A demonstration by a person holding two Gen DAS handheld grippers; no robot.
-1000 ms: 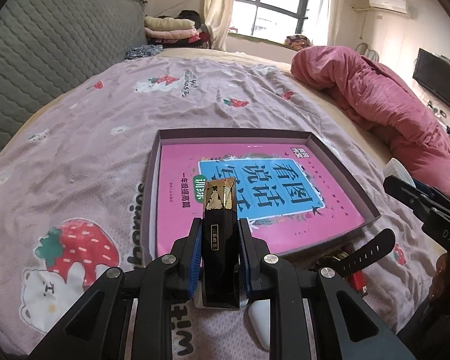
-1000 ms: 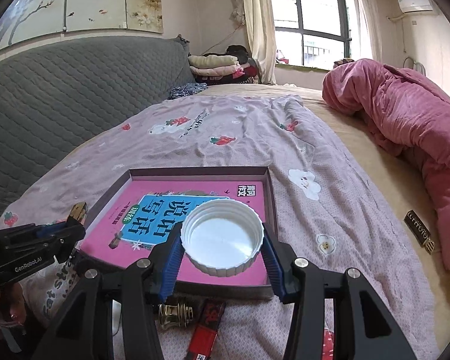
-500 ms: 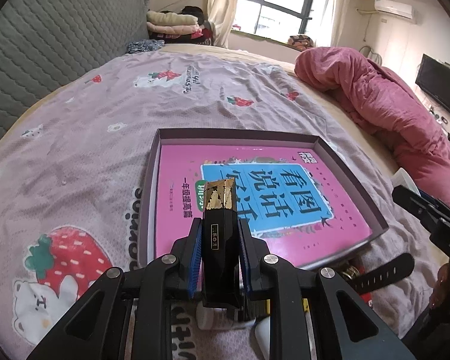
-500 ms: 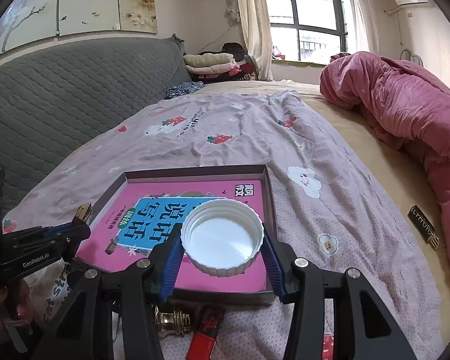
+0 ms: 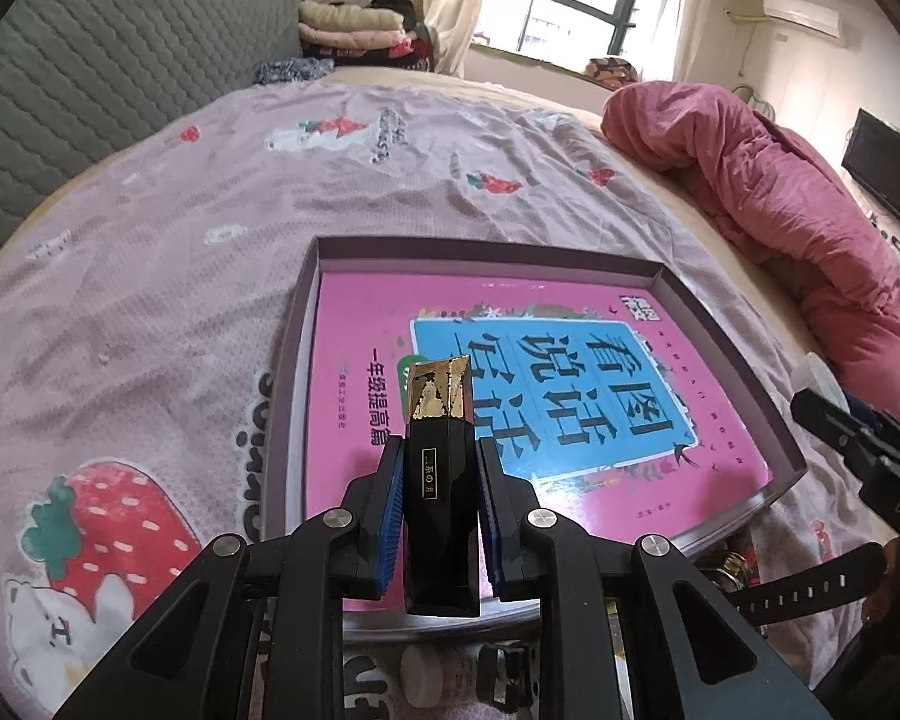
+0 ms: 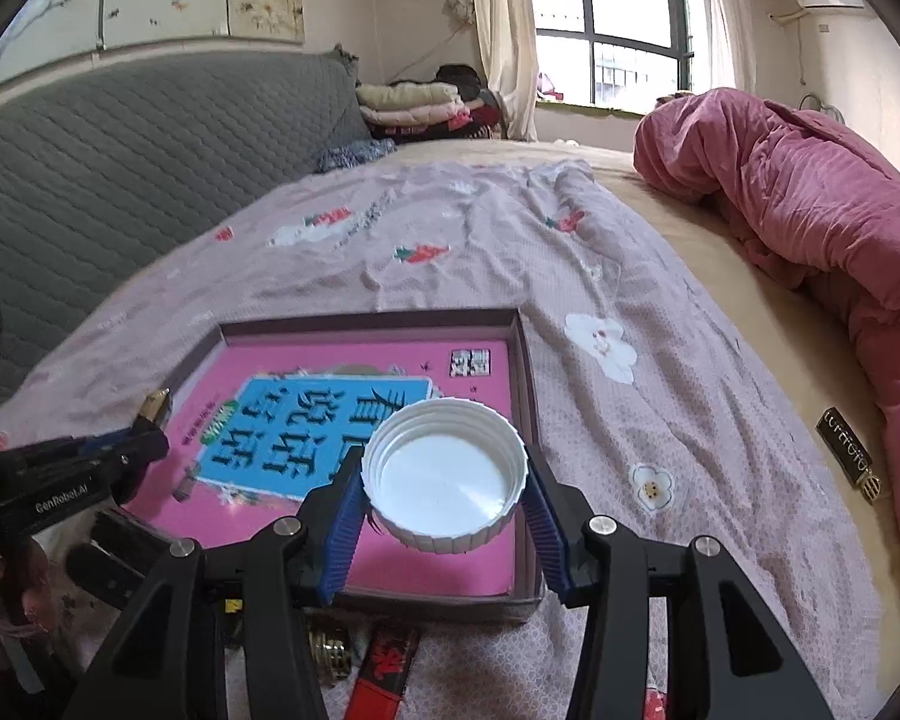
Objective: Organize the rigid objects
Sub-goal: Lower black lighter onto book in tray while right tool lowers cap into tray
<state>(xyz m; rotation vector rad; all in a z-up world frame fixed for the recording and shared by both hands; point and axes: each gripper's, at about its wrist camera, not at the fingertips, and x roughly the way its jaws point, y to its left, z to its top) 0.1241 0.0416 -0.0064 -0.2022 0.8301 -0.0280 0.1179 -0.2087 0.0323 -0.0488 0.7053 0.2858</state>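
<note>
**Two held items above a shallow box on a bed**

Left gripper (image 5: 439, 483): blue pads clamped on the flanks of a black case (image 5: 440, 498), upright between the fingers, its gold-foil tip projecting past the fingertips. It sits over the near-left part of the shallow box (image 5: 294, 360).

Right gripper (image 6: 444, 501): fingers closed against opposite sides of a white ribbed lid (image 6: 444, 474), hollow side up, seated between the fingertips. It hangs over the near-right corner of the box.

Box contents: one pink book (image 5: 510, 396) with a blue title panel, lying flat.

Support: lilac strawberry-print bedsheet (image 5: 180, 240).

Loose items by the box's near edge: brass piece (image 6: 329, 651), red-and-black packet (image 6: 384, 669). A dark gold-lettered strip (image 6: 849, 456) lies well apart at right, beside the pink duvet (image 6: 810, 204).
</note>
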